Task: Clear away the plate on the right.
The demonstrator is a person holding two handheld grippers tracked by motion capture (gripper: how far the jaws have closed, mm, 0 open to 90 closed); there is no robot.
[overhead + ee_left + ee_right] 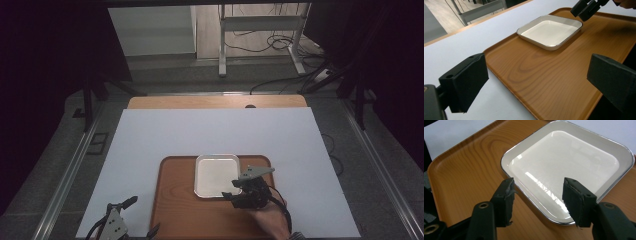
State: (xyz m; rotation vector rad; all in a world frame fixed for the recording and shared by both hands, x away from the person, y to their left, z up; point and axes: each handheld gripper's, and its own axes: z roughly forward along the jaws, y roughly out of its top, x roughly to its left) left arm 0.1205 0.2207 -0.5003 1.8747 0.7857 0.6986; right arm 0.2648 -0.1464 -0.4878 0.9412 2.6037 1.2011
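An empty white square plate sits on the far half of a wooden tray. My right gripper hovers at the plate's near right corner, open. In the right gripper view, the right gripper straddles the plate's near rim, one jaw over the tray and the other over the plate. Nothing is held. My left gripper is open at the tray's near left corner. In the left gripper view, the left gripper frames the bare tray, with the plate and the right gripper farther off.
A white sheet covers the table, with a strip of wooden tabletop along the far edge. Beyond it are the floor, a desk frame and cables. A person's hand holds the right gripper.
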